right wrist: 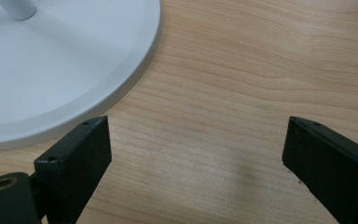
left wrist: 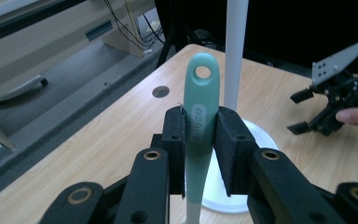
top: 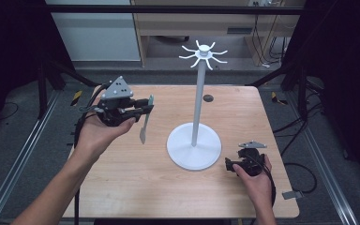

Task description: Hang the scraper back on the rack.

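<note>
Utensil's grabbed and in the air, just not hung up yet

The left gripper (left wrist: 200, 135) is clamped on the mint-green handle of the utensil (left wrist: 199, 116), which hangs clear of the table (top: 122, 187), left of the white hook stand (top: 196, 108). Still to go, I'd guess: raise it and slip the handle's hole onto a hook (top: 186, 56). The right gripper (right wrist: 196, 154) sits empty, jaws spread wide, by the stand's base.

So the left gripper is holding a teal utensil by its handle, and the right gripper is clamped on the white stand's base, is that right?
Not quite. The left gripper does hold the teal utensil by its handle, but the right gripper is open and holds nothing. Its jaws stand wide apart over bare table, beside the white stand's base. The right gripper view shows this.
</note>
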`<act>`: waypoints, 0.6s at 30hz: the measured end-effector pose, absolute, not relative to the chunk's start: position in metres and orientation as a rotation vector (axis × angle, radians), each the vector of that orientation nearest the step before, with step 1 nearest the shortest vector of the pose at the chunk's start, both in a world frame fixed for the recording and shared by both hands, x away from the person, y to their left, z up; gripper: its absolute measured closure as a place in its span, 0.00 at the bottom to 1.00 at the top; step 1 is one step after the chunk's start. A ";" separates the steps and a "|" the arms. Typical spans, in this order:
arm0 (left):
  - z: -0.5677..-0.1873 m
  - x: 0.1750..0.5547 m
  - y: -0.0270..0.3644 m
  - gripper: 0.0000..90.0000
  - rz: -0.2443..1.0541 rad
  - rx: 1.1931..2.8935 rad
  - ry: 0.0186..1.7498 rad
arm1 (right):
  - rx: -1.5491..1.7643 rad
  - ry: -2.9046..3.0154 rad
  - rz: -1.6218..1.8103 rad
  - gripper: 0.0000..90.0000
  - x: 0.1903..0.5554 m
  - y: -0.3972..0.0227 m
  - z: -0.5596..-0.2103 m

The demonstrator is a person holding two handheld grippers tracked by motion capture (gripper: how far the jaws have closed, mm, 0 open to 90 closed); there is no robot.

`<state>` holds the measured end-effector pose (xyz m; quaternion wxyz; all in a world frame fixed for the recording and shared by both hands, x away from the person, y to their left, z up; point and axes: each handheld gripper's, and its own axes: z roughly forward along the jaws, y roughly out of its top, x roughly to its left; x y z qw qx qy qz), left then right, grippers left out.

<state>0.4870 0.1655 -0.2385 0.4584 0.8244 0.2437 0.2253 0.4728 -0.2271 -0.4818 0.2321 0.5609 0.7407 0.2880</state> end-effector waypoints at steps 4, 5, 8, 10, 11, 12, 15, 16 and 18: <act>-0.230 0.491 0.161 0.83 0.560 2.006 0.605 | 1.535 2.041 0.793 0.09 0.473 -0.225 -0.481; -0.228 0.492 0.161 0.83 0.564 2.002 0.606 | 1.534 2.042 0.793 0.09 0.474 -0.225 -0.482; -0.223 0.494 0.159 0.83 0.572 1.986 0.612 | 1.535 2.041 0.789 0.09 0.474 -0.225 -0.482; -0.220 0.495 0.158 0.83 0.574 1.971 0.615 | 1.535 2.041 0.788 0.09 0.474 -0.225 -0.482; -0.219 0.495 0.158 0.83 0.574 1.964 0.616 | 1.535 2.040 0.788 0.09 0.474 -0.226 -0.482; -0.218 0.496 0.157 0.83 0.575 1.959 0.617 | 1.537 2.039 0.788 0.09 0.474 -0.226 -0.482; -0.215 0.495 0.155 0.83 0.576 1.954 0.616 | 1.538 2.038 0.786 0.09 0.473 -0.226 -0.481; -0.212 0.495 0.153 0.83 0.576 1.954 0.610 | 1.539 2.037 0.787 0.09 0.473 -0.226 -0.481; -0.211 0.494 0.152 0.83 0.583 1.949 0.607 | 1.539 2.035 0.790 0.09 0.473 -0.226 -0.481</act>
